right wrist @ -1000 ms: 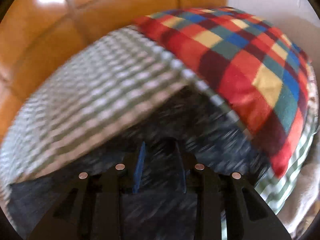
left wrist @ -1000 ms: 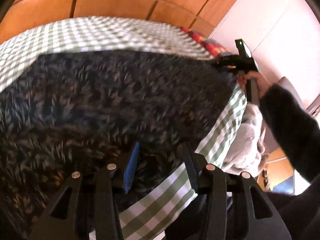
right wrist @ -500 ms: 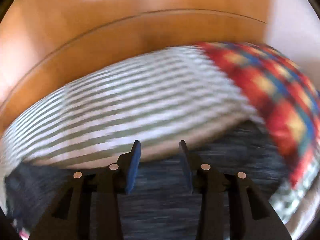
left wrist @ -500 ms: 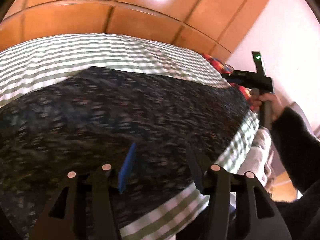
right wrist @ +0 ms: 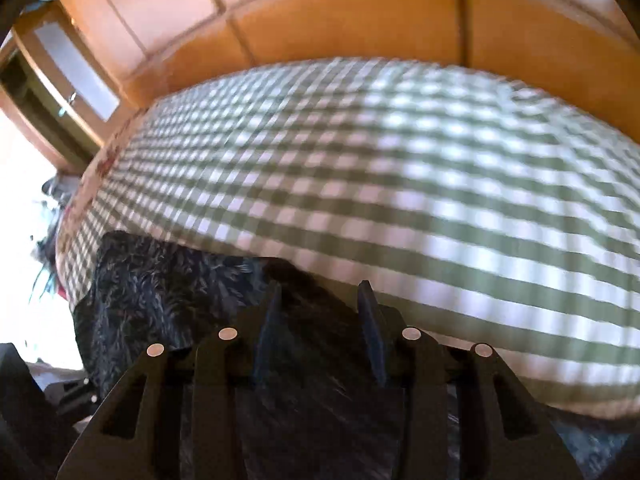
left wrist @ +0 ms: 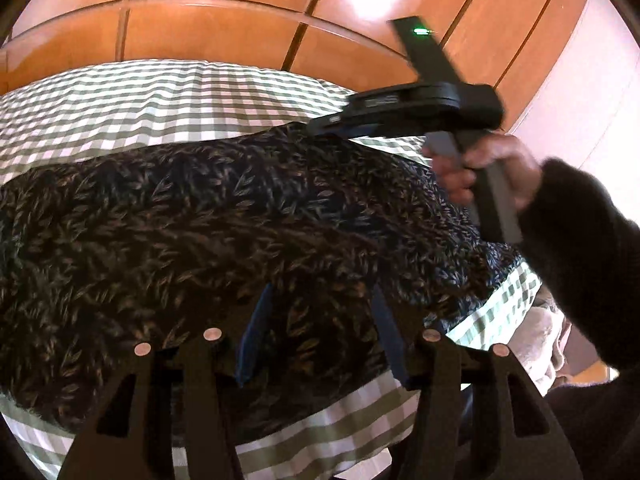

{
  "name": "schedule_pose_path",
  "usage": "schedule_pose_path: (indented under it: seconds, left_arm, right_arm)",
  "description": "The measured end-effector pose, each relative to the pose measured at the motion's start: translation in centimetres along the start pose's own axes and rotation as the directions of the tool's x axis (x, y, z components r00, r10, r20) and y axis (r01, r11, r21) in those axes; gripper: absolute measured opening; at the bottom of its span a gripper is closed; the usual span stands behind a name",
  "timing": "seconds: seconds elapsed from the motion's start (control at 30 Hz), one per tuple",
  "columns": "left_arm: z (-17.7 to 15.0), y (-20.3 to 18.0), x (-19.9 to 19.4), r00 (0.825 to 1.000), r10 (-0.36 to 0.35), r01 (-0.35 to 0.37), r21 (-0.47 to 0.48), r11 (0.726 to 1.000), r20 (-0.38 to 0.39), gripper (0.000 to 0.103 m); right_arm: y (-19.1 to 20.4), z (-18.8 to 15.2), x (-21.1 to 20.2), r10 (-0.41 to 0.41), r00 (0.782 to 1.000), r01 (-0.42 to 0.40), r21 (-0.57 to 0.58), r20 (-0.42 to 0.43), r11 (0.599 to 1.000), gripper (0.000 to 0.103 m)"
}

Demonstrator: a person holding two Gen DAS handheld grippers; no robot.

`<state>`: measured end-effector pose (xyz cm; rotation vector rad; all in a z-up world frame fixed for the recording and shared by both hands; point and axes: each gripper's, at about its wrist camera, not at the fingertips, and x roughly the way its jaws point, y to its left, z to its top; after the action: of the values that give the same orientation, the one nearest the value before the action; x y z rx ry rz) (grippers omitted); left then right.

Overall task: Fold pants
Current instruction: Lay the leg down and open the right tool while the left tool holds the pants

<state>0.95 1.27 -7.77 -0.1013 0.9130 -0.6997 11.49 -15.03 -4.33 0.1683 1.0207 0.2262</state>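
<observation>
- Since the earlier frames our right tongs [left wrist: 320, 130] have swung in from the right edge of the left wrist view to the far edge of the pants [left wrist: 224, 232] at upper centre, and in the right wrist view the red plaid blanket has dropped out of sight.
- Spread flat across the checked bed cover [left wrist: 140, 100], the pants fill the left and middle of the left wrist view, laid out smooth, we judge, so a fold can be made cleanly.
- Low in the middle, our left tongs [left wrist: 320, 332] hang over the near part of the pants; their jaws have just been opening, they stand apart and nothing is pinched between them.
- Right of that, a hand [left wrist: 492, 172] in a dark sleeve holds the right tongs' handle, tilted down toward the far hem, likely to take a fresh corner.
- From the right wrist view, the right tongs [right wrist: 320, 320] also have parted jaws that opened a little moments ago; dark fabric [right wrist: 168, 292] lies under them at lower left, ungripped as far as we can tell, with blurred checked cover [right wrist: 400, 184] beyond.
</observation>
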Motion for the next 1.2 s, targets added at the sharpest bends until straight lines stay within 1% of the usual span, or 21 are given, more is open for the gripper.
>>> schedule_pose_path:
  seconds: [0.03, 0.07, 0.1, 0.13, 0.23, 0.3, 0.37, 0.43, 0.5, 0.53, 0.57, 0.6, 0.63, 0.7, 0.77, 0.83, 0.9, 0.97, 1.03, 1.13, 1.2]
  left_arm:
    - [-0.2, 0.1, -0.1, 1.000, 0.000, 0.000, -0.002, 1.000, 0.002, 0.052]
    - [-0.3, 0.2, -0.1, 1.000, -0.003, 0.003, -0.005, 1.000, 0.003, 0.052]
    - [-0.4, 0.3, 0.0, 1.000, -0.006, 0.006, -0.009, 1.000, 0.001, 0.052]
    - [-0.5, 0.3, 0.0, 1.000, -0.008, 0.008, -0.011, 1.000, 0.003, 0.052]
    - [-0.5, 0.4, 0.0, 1.000, -0.015, 0.015, -0.022, 1.000, 0.009, 0.052]
    - [-0.5, 0.3, 0.1, 1.000, -0.018, 0.018, -0.023, 1.000, 0.007, 0.053]
    - [-0.7, 0.3, 0.3, 1.000, -0.011, 0.011, -0.020, 1.000, -0.006, 0.053]
    - [-1.1, 0.4, 0.5, 1.000, -0.008, 0.008, -0.020, 1.000, -0.013, 0.053]
    - [-1.1, 0.5, 0.2, 1.000, -0.014, 0.014, -0.036, 0.999, -0.005, 0.053]
    - [-1.1, 0.6, -0.1, 1.000, -0.017, 0.017, -0.044, 0.999, 0.001, 0.053]
    - [-1.2, 0.7, -0.6, 1.000, -0.028, 0.029, -0.056, 0.998, 0.012, 0.056]
    - [-1.3, 1.1, -1.3, 0.999, -0.045, 0.047, -0.075, 0.996, 0.027, 0.059]
    - [-1.5, 1.5, -2.1, 0.998, -0.051, 0.055, -0.096, 0.994, 0.041, 0.059]
    - [-1.9, 2.6, -3.7, 0.996, -0.049, 0.059, -0.142, 0.988, 0.072, 0.059]
    - [-2.6, 4.3, -5.7, 0.993, -0.043, 0.065, -0.211, 0.975, 0.109, 0.060]
    - [-3.7, 6.9, -8.0, 0.990, 0.004, 0.039, -0.297, 0.954, 0.142, 0.060]
    - [-5.2, 9.6, -10.0, 0.984, 0.064, 0.005, -0.386, 0.923, 0.166, 0.060]
    - [-6.8, 12.4, -11.8, 0.976, 0.119, -0.014, -0.492, 0.871, 0.182, 0.060]
    - [-7.9, 14.1, -12.9, 0.968, 0.158, -0.024, -0.559, 0.829, 0.193, 0.061]
    - [-8.8, 15.8, -13.4, 0.963, 0.163, 0.005, -0.623, 0.782, 0.213, 0.065]
    - [-9.3, 17.0, -13.3, 0.963, 0.161, 0.025, -0.671, 0.741, 0.214, 0.068]
  right_arm:
    - [0.4, 0.1, 0.6, -0.033, 0.999, 0.032, -0.016, -0.012, 0.999, 0.037]
    - [0.6, 0.2, 1.0, -0.042, 0.999, 0.042, -0.022, -0.015, 0.999, 0.019]
    - [1.3, 0.3, 1.0, -0.038, 0.999, 0.038, -0.035, -0.017, 0.999, 0.007]
    - [2.0, 0.3, 0.7, -0.060, 0.998, 0.060, -0.066, -0.007, 0.996, 0.003]
    - [2.9, 0.6, 0.1, -0.119, 0.992, 0.122, -0.118, 0.031, 0.986, 0.002]
    - [1.7, 1.1, -0.8, -0.135, 0.988, 0.140, -0.069, 0.076, 0.988, 0.001]
    - [0.8, 1.1, -0.2, -0.165, 0.984, 0.167, -0.035, 0.074, 0.985, 0.001]
    - [0.9, 0.4, 1.2, -0.208, 0.977, 0.211, -0.061, 0.056, 0.976, 0.001]
    - [1.4, -0.1, 1.6, -0.233, 0.968, 0.242, -0.092, 0.093, 0.966, 0.001]
    - [1.1, -0.2, 1.4, -0.220, 0.970, 0.228, -0.074, 0.100, 0.971, 0.001]
    - [0.9, -0.2, 1.2, -0.208, 0.973, 0.215, -0.062, 0.103, 0.975, 0.001]
    - [0.7, -0.2, 0.7, -0.189, 0.976, 0.195, -0.048, 0.109, 0.980, 0.006]
    - [0.6, -0.3, 0.1, -0.186, 0.976, 0.191, -0.041, 0.115, 0.981, 0.009]
    - [0.6, -0.6, -1.4, -0.190, 0.970, 0.196, -0.021, 0.151, 0.980, 0.033]
    - [1.2, -1.5, -2.9, -0.175, 0.965, 0.179, -0.001, 0.193, 0.984, 0.038]
    - [1.7, -2.4, -4.3, -0.146, 0.965, 0.149, 0.004, 0.216, 0.989, 0.038]
    - [2.8, -3.6, -5.1, -0.100, 0.970, 0.105, -0.013, 0.222, 0.994, 0.038]
    - [4.2, -4.9, -5.3, -0.068, 0.974, 0.079, -0.042, 0.218, 0.996, 0.038]
    - [5.7, -5.9, -4.8, -0.036, 0.978, 0.051, -0.067, 0.205, 0.996, 0.038]
    - [7.7, -6.7, -3.8, 0.002, 0.984, 0.015, -0.091, 0.180, 0.996, 0.038]
    - [9.0, -7.0, -3.2, 0.021, 0.986, -0.003, -0.108, 0.166, 0.994, 0.038]
